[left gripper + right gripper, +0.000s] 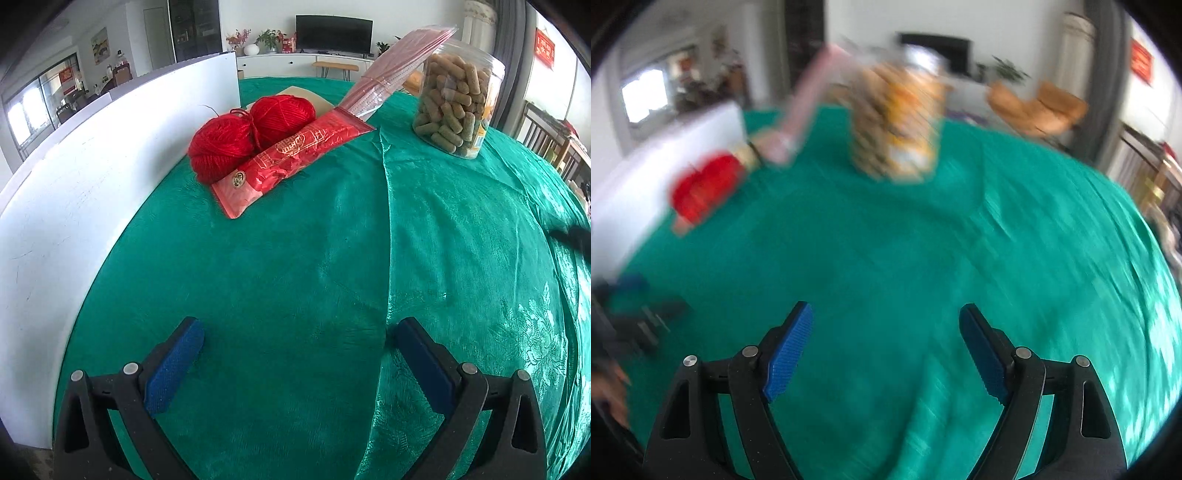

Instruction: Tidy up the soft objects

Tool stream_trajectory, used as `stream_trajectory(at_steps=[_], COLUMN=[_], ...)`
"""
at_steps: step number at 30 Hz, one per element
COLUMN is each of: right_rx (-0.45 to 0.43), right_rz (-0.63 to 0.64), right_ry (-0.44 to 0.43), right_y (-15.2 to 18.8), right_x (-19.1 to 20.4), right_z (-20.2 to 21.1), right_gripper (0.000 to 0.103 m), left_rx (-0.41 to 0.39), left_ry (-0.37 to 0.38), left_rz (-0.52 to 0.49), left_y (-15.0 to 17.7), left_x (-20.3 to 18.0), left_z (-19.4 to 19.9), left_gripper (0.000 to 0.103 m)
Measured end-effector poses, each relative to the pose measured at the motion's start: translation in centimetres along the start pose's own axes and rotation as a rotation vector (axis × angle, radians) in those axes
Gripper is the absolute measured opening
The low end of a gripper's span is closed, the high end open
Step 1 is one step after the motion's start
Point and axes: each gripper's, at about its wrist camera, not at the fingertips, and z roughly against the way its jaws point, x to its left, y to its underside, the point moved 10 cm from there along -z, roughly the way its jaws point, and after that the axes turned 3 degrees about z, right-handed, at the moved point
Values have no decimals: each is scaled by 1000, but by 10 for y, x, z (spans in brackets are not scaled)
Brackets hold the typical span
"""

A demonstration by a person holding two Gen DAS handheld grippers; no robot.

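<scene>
Two round balls of red yarn [251, 133] are being kept side by side at the far left of the shiny green tablecloth [295, 258], touched by a flat red plastic packet [291, 162] that is being leaned on them. A clear plastic jar of brown-green pellets [458, 103] is being kept well apart. The left gripper [295, 332] and right gripper [886, 317] are both being held wide apart and empty above bare cloth.

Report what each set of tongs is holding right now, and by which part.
Nothing is held. The left tongs and the right tongs are both open over bare green tablecloth. The red yarn and red packet lie untouched farther off.
</scene>
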Motion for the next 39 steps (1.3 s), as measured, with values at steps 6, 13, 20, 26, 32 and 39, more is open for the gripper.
stream_trajectory(at_steps=[6, 13, 20, 26, 32, 39], right_rx=[-26, -10, -30, 3, 220, 447], right_rz=[4, -155, -144, -95, -106, -163], right_ry=[-60, 38, 13, -135, -215, -35], right_y=[-102, -154, -150, -119, -52, 34], right_x=[46, 32, 19, 13, -33, -122], right_z=[-59, -116, -84, -11, 45, 19], right_gripper=[83, 80, 11, 11, 11, 44], left_rx=[0, -1, -1, -1, -1, -2], left_ry=[0, 1, -2, -2, -2, 0], left_rz=[0, 0, 3, 2, 3, 1], left_y=[0, 0, 0, 0, 0, 0], left_x=[0, 0, 0, 0, 0, 0], left_z=[0, 0, -1, -1, -1, -1], left_gripper=[103, 103, 103, 103, 103, 103])
